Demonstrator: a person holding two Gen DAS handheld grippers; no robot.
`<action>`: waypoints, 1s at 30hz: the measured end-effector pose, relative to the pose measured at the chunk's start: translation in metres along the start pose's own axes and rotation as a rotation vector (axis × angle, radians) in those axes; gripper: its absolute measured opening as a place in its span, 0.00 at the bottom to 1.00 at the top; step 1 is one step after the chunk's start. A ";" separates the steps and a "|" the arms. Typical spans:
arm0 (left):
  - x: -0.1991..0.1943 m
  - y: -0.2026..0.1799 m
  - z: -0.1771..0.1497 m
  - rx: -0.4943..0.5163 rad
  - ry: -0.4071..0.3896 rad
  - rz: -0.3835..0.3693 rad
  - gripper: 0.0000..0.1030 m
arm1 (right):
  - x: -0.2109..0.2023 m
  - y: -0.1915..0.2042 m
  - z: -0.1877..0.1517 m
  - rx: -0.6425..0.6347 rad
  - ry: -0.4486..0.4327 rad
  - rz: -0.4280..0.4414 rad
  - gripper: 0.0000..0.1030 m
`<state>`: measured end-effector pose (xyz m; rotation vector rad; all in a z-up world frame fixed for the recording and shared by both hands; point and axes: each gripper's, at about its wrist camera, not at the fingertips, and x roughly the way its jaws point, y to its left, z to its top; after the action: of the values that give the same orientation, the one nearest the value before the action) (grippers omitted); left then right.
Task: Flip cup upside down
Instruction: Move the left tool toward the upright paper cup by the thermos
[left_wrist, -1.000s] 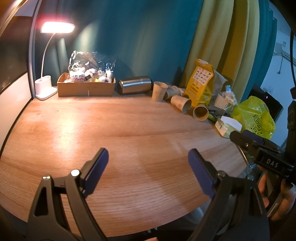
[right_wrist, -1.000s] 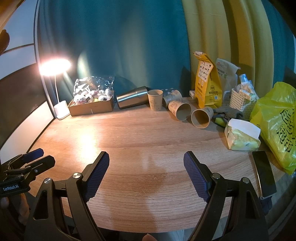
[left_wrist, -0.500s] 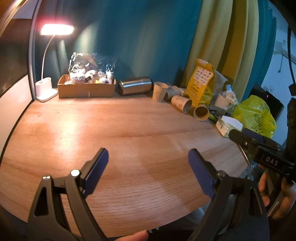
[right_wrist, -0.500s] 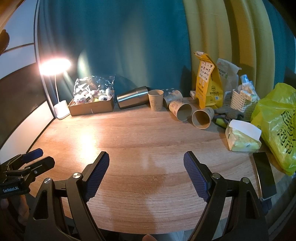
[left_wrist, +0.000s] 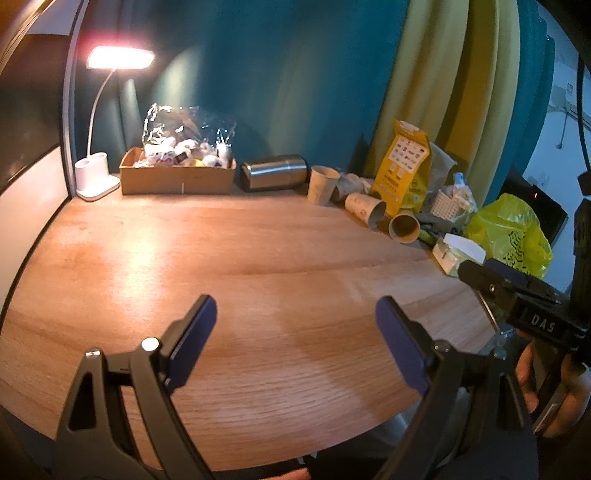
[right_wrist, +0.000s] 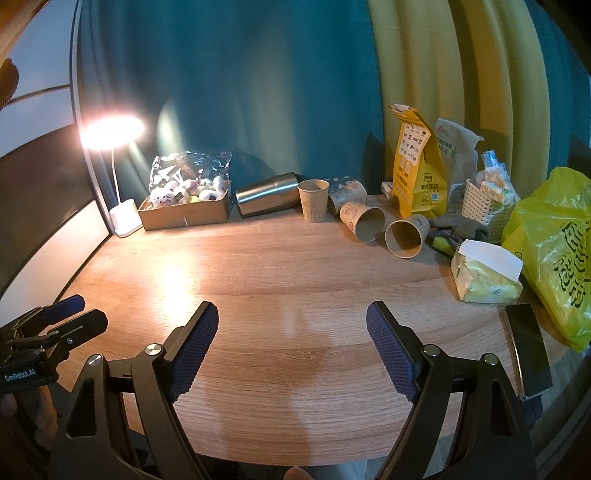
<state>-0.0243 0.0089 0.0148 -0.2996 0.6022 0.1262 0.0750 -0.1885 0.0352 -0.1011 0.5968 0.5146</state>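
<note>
One paper cup (right_wrist: 314, 200) stands upright at the back of the wooden table (right_wrist: 277, 280); it also shows in the left wrist view (left_wrist: 322, 184). Other paper cups lie on their sides beside it, one with its mouth toward me (right_wrist: 364, 223) and another (right_wrist: 406, 236) to its right. My left gripper (left_wrist: 295, 332) is open and empty over the table's near edge. My right gripper (right_wrist: 291, 343) is open and empty, also near the front edge. Both are far from the cups.
A steel tumbler (right_wrist: 267, 194) lies on its side next to a cardboard box (right_wrist: 184, 214) of wrapped items. A lit desk lamp (right_wrist: 123, 218) stands at the back left. A yellow pouch (right_wrist: 417, 173), white basket (right_wrist: 480, 203), tissue pack (right_wrist: 484, 277), phone (right_wrist: 526, 350) and yellow bag (right_wrist: 554, 251) crowd the right.
The left wrist view has shifted slightly, with the scene sitting a bit lower and nearer. The right gripper has hardly moved. Both stay open.
</note>
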 end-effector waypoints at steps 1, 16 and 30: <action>0.001 0.001 0.000 0.000 0.002 -0.002 0.87 | 0.000 0.001 -0.001 0.000 -0.001 0.000 0.83; 0.058 -0.010 0.030 0.073 0.067 -0.007 0.87 | 0.031 -0.017 0.017 0.014 0.016 -0.013 0.83; 0.206 -0.027 0.098 0.170 0.122 -0.011 0.87 | 0.131 -0.095 0.050 0.075 0.077 -0.078 0.83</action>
<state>0.2027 0.0206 -0.0203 -0.1462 0.7276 0.0462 0.2400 -0.2025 -0.0021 -0.0731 0.6836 0.4133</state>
